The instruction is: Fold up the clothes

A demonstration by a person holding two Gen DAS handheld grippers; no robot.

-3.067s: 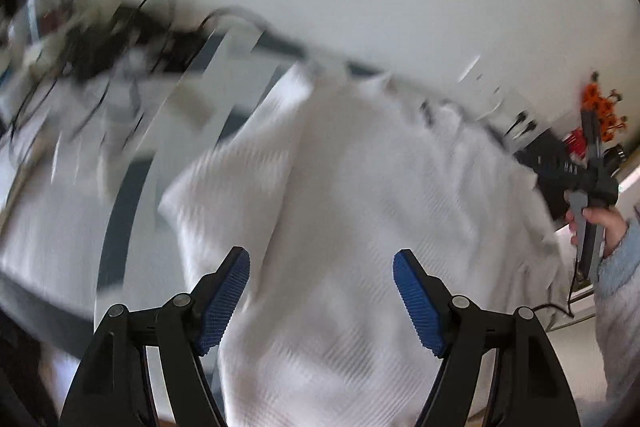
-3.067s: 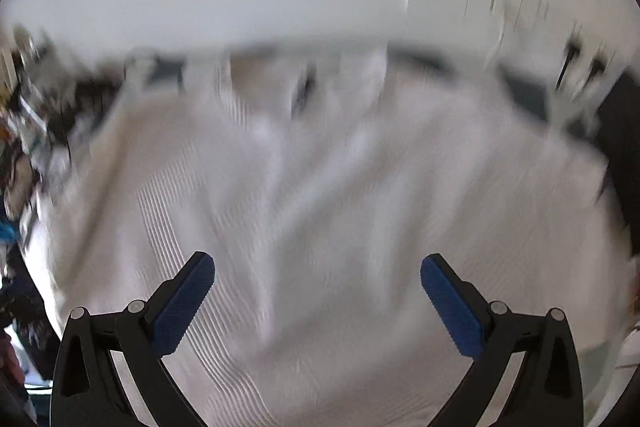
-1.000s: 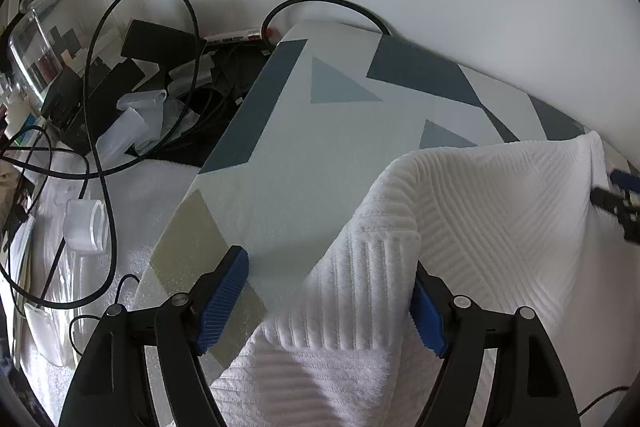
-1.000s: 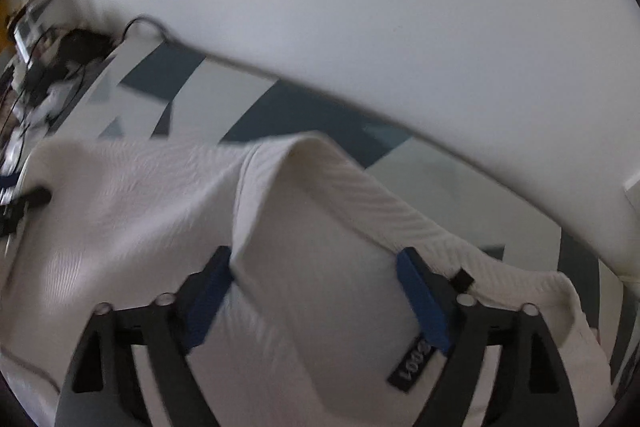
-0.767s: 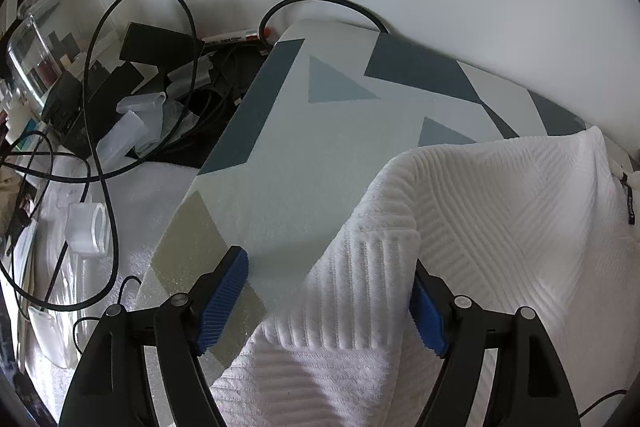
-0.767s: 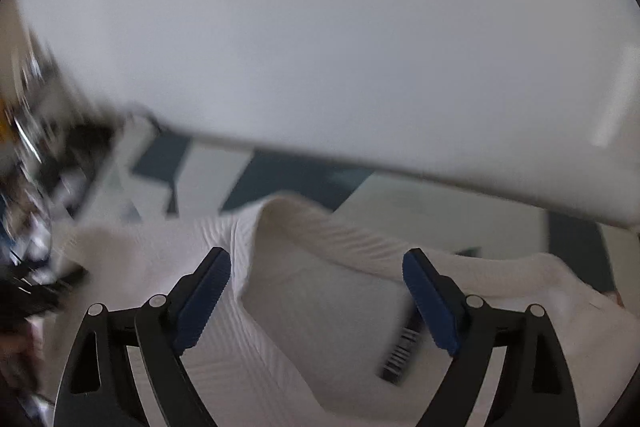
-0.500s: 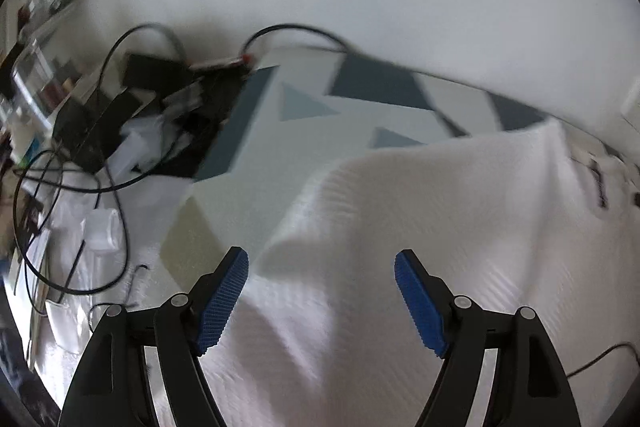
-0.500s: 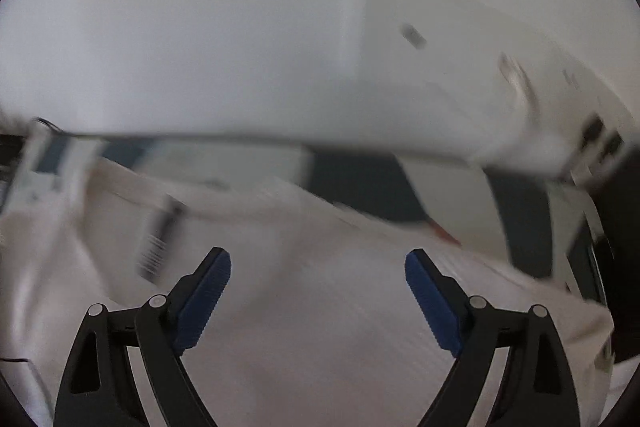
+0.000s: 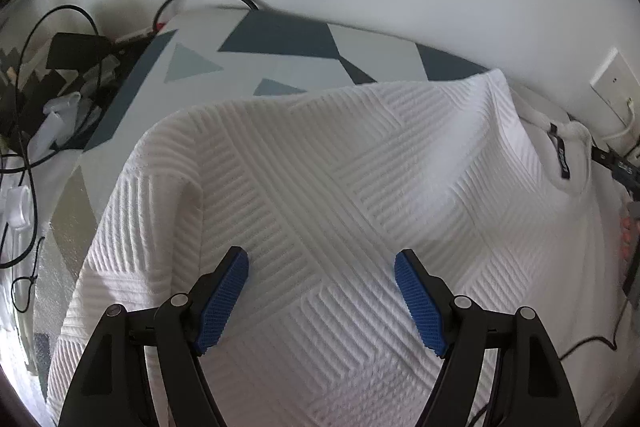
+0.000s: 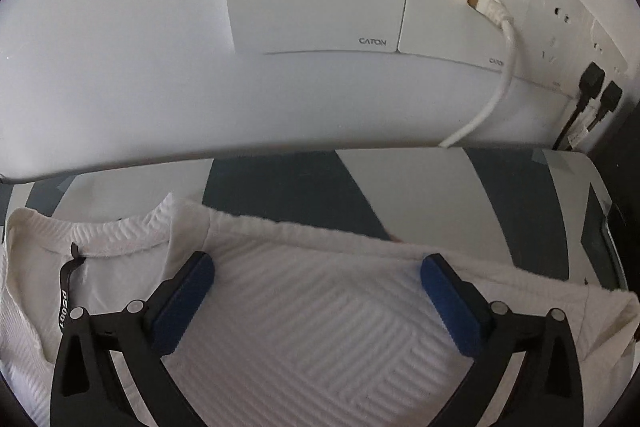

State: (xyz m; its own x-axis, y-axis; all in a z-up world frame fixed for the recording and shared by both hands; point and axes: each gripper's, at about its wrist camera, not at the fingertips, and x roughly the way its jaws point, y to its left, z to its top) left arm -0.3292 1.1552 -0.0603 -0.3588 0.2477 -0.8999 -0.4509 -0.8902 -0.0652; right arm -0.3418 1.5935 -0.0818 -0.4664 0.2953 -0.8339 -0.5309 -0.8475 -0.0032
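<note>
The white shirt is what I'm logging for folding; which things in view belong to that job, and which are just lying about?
Part of the job:
white shirt
patterned mat under it
left gripper, open
right gripper, open

Lying about:
black cables
white cable
black plugs

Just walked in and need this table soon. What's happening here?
A person is folding a white ribbed knit top spread on a grey-and-blue patterned table. The left hand-held gripper hovers open above the fabric. The right hand-held gripper has just been opening and stands wide over the shoulder beside the neckline, pinching nothing.
</note>
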